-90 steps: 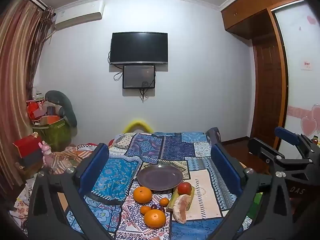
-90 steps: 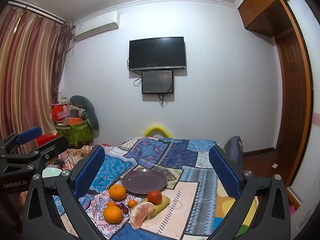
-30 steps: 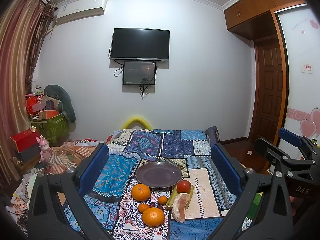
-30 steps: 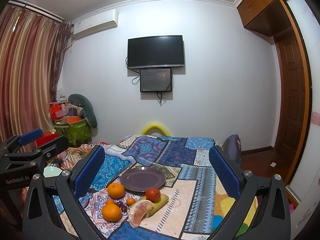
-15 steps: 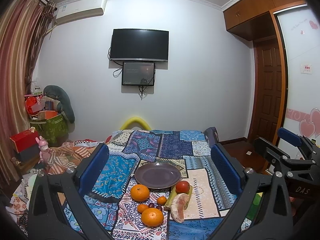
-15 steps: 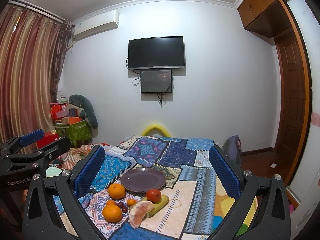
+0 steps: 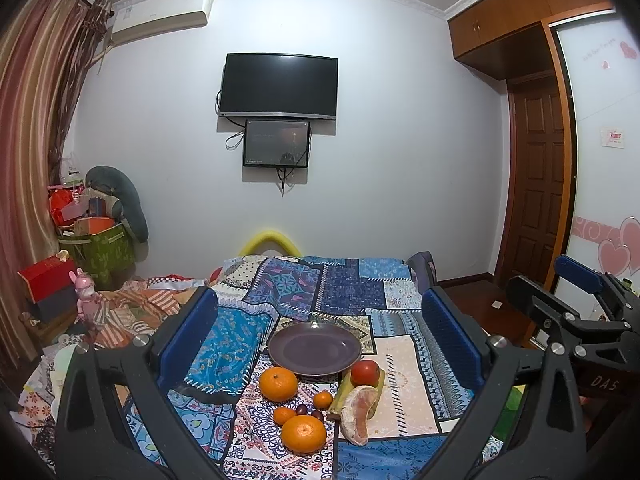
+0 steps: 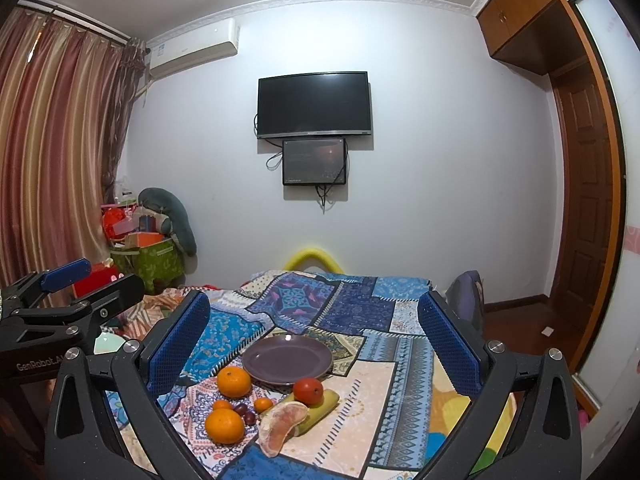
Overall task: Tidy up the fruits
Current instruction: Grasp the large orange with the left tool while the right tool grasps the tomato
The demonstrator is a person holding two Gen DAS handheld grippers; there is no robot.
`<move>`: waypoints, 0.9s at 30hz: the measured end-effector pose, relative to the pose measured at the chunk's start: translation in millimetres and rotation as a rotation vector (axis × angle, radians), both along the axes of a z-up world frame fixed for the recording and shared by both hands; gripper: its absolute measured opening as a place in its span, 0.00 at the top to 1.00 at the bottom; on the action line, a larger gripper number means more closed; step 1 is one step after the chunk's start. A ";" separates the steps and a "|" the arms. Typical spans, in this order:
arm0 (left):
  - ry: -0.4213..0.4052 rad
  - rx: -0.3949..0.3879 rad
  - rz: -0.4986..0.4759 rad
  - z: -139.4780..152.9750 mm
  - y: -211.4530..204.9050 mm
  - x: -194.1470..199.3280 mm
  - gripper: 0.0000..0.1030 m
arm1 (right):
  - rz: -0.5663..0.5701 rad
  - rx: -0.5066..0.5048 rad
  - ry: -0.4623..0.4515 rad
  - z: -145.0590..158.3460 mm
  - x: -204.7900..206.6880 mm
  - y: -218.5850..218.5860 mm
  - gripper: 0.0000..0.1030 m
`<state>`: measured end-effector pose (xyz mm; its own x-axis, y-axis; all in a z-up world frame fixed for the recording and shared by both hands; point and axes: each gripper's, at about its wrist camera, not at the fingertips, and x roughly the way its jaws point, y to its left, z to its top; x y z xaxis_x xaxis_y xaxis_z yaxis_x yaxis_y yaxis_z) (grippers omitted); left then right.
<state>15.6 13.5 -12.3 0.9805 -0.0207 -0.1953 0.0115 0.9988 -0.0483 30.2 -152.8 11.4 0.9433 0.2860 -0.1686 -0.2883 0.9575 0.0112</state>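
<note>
Both tongs (image 7: 320, 332) (image 8: 314, 332) agape, four oranges (image 7: 278, 383), one plate (image 7: 315, 349)

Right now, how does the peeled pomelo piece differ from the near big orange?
The pomelo piece is peeled, showing pale pink flesh; the near orange has its peel on and is bright orange. The pomelo piece is a long curved wedge leaning against the banana; the near orange is round and sits alone on the quilt. Both lie in front of the plate, not on it.
</note>
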 end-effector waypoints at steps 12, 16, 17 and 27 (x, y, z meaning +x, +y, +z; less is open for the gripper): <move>0.092 0.003 0.002 -20.9 14.3 42.4 0.00 | 0.008 -0.019 0.067 -15.1 31.2 4.7 0.00; 0.147 -0.014 -0.003 -34.2 24.3 66.5 0.00 | 0.009 -0.026 0.118 -27.1 51.3 4.0 0.00; 0.161 -0.013 0.004 -39.0 27.6 73.0 0.00 | 0.009 -0.026 0.133 -31.1 58.3 3.6 0.00; 0.340 -0.006 0.032 -91.1 51.5 144.6 0.16 | 0.055 -0.062 0.309 -80.8 126.6 2.7 0.03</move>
